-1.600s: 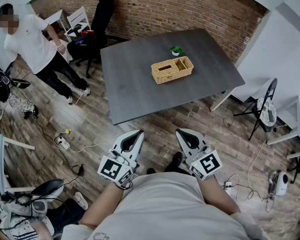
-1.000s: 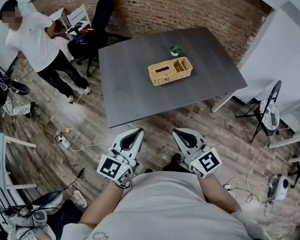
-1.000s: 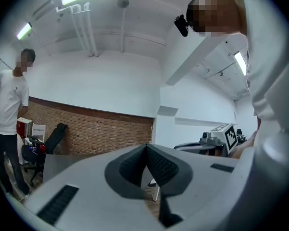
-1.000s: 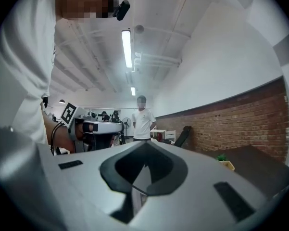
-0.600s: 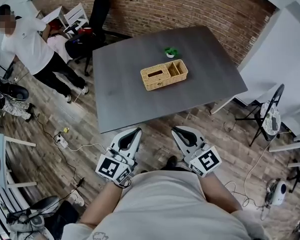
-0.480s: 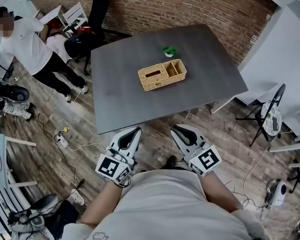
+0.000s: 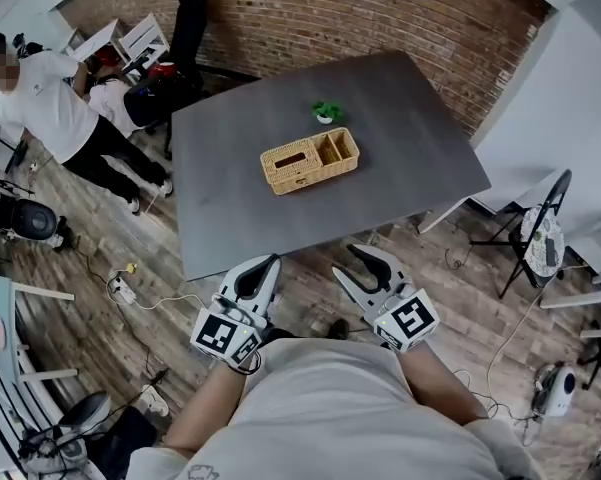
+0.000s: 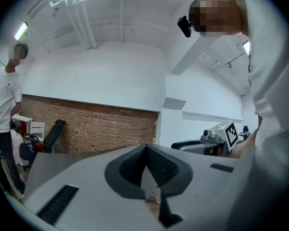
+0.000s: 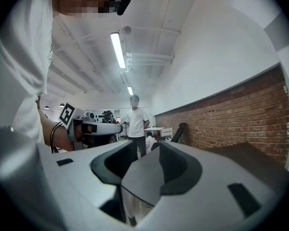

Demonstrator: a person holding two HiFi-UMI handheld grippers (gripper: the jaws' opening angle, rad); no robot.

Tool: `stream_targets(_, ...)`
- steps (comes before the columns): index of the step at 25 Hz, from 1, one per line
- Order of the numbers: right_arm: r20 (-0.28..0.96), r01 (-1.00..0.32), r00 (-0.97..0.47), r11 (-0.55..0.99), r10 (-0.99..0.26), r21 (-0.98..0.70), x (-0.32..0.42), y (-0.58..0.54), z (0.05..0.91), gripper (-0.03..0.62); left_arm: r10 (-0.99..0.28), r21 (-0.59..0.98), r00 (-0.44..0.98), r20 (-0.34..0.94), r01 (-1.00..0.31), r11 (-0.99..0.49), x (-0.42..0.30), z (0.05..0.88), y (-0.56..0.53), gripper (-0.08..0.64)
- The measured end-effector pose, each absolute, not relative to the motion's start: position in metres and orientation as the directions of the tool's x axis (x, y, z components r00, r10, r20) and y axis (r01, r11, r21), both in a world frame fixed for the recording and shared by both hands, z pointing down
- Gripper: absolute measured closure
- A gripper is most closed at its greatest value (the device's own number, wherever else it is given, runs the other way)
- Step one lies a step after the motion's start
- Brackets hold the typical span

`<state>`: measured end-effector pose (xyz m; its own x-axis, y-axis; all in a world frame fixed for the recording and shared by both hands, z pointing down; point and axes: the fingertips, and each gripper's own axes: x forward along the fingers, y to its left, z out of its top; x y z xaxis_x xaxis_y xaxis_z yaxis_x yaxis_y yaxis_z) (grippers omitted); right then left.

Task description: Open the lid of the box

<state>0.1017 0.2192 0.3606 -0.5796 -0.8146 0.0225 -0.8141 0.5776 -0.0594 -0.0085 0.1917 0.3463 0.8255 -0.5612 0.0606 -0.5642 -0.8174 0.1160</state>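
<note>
Left gripper (image 7: 263, 264) closed and empty, right gripper (image 7: 344, 261) just opening with nothing between its jaws, both are held level short of the bench (image 7: 410, 128). The wicker box (image 7: 310, 161) sits mid-bench, well apart, lid on. Lifted unbraced, the light box may slide into the small plant (image 7: 326, 113) just beyond.

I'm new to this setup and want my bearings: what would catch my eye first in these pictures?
A woven wicker box sits near the middle of a dark table, with a small green plant just behind it. Just short of the table's near edge, the person holds the left gripper shut and the right gripper open, its jaws having just been opening with nothing between them.
</note>
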Motion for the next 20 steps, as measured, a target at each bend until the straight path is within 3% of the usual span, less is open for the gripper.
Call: stream_targets(20, 0.086, -0.84, -0.543, 0.54, -0.835, -0.058, 0.111, 0.142, 0.369, 0.379, -0.499, 0.138, 0.865, 0.054, -0.502, -0.854, 0.003, 0.352, 0.109, 0.549)
